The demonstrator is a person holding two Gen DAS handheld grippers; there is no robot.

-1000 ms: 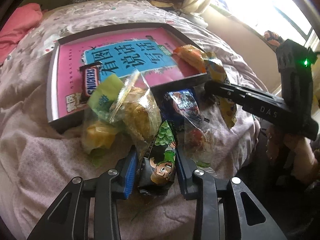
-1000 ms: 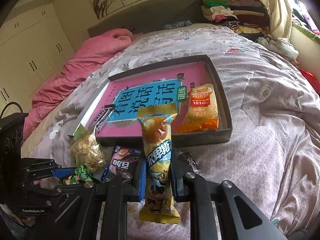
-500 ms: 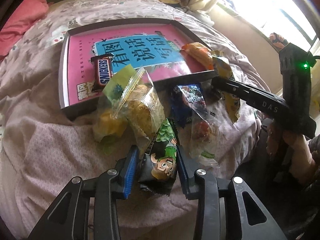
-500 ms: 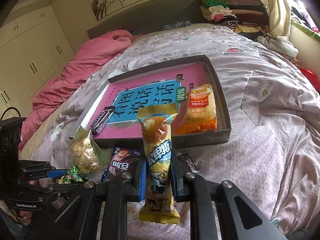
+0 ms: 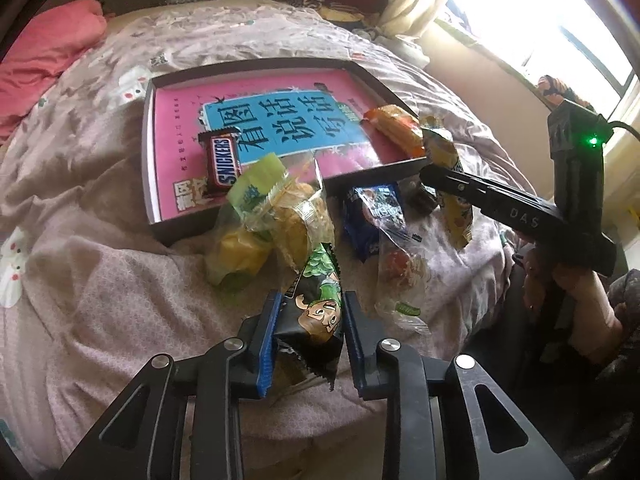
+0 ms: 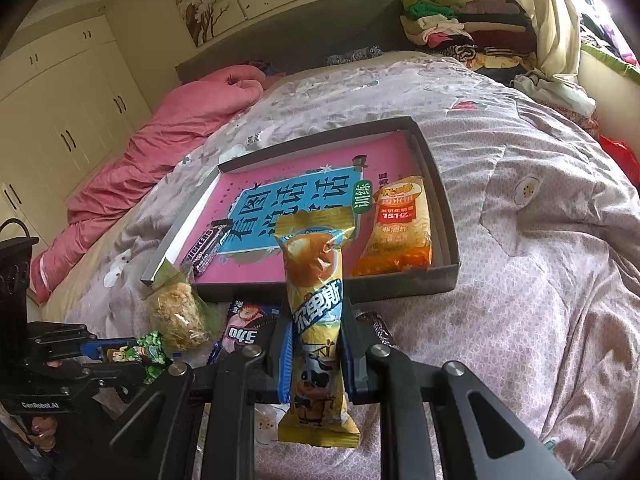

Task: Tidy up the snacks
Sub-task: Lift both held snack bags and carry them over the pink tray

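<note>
My left gripper [image 5: 312, 300] is closing, and its blue pads press on a small black-and-green cartoon snack packet [image 5: 318, 308], held just above the bedspread. My right gripper [image 6: 314, 312] is shut on a long yellow packet [image 6: 316, 280] that stands upright in front of the tray. The dark tray [image 6: 440, 200] with a pink and blue lining lies on the bed. It holds a Snickers bar [image 5: 222, 160] at the left and an orange packet [image 6: 400, 228] at the right. The right wrist view shows the left gripper [image 6: 120, 354] low on the left.
Loose snacks lie before the tray: clear bags of yellow pastries [image 5: 288, 216], a blue packet [image 5: 372, 216] and a clear bag with something red [image 5: 400, 276]. A pink quilt [image 6: 160, 140] lies on the bed's left side. Folded clothes [image 6: 460, 20] are piled at the back.
My left gripper has squeezed tighter on the green packet and risen a little with it, moving towards the tray. The right gripper and its yellow packet have stayed put.
</note>
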